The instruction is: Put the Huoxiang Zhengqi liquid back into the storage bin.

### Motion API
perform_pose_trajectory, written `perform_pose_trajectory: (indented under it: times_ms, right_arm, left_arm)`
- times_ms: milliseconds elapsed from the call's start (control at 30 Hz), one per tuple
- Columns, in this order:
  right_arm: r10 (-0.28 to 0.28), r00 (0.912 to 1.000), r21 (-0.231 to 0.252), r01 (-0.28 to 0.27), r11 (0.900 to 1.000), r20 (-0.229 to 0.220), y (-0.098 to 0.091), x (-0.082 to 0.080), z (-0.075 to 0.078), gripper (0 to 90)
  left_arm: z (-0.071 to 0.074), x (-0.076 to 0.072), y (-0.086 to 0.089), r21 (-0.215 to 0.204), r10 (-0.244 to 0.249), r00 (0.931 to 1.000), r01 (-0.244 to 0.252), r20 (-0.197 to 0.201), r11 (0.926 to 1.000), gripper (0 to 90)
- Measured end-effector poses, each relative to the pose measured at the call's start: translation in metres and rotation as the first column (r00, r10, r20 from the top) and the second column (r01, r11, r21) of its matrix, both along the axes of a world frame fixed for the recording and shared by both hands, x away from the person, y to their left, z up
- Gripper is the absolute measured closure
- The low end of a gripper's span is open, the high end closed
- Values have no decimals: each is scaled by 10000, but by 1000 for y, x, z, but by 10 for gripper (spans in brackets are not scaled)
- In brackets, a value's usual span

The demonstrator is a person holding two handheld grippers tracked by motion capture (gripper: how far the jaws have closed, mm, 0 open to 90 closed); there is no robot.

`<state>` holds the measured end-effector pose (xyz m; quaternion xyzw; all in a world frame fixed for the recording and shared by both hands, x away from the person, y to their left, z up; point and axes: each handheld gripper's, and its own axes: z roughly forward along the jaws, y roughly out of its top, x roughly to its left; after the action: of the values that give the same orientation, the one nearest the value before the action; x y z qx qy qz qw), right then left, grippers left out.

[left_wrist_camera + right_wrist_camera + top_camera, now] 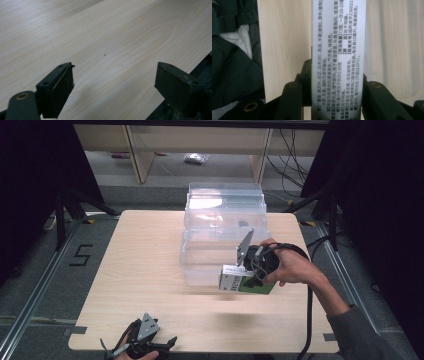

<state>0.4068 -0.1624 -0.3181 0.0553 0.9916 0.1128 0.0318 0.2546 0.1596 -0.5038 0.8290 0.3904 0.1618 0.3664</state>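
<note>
A small box (pixel 245 283), white and green with printed text, hangs above the table just in front of the clear plastic bin (pixel 223 227). My right gripper (pixel 248 279) is shut on the box, held by a hand coming from the right. In the right gripper view the box (pixel 337 57) stands between the two black jaws, its white printed side facing the camera. My left gripper (pixel 170 341) rests at the table's near edge, open. In the left gripper view its gripper (pixel 115 77) has bare wood between the wide-set jaws.
The light wooden table (pixel 140 270) has free surface left and in front of the bin. Dark frames stand at both sides, and wooden legs and cables lie on the floor behind. A black cable (pixel 309 320) trails from the right gripper off the near right edge.
</note>
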Motion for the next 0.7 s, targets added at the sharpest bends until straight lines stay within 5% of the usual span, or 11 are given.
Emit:
perform_pose_trajectory:
  times_ms: [67,200,233,267,400,433,500,600,700]
  right_arm:
    - [-220,9998,41,220,9998,-21,-1,3,4,649]
    - [-242,9997,81,242,9997,28,-3,11,9,649]
    - [-81,9999,159,79,9998,67,-4,16,10,649]
    - [-445,9990,146,444,9989,46,-5,16,12,649]
    - [-242,9997,167,240,9996,106,-7,26,15,649]
    - [-551,9985,128,550,9984,54,-8,27,16,649]
    - [-221,9996,122,219,9997,157,-9,35,17,649]
    - [-659,9978,85,658,9978,73,-10,39,17,649]
    - [-511,9985,164,508,9986,185,-13,49,17,649]
  left_arm:
    - [0,0,1,246,-90,10000,90,-26,9997,148]
    - [0,0,0,-18,1,10000,-1,29,10000,148]
    - [1,1,2,275,-102,9999,103,-27,9996,148]
    - [-1,1,1,177,24,10000,-25,16,9998,148]
    - [-2,-1,-3,-437,290,9996,-288,36,9986,148]
    - [-1,0,-1,-23,126,9999,-126,55,9999,148]
    - [-1,0,-2,-101,210,9998,-210,39,9997,148]
    - [-2,0,-2,-300,195,9998,-193,53,9994,148]
    - [-2,0,-2,-166,255,9996,-254,84,9995,148]
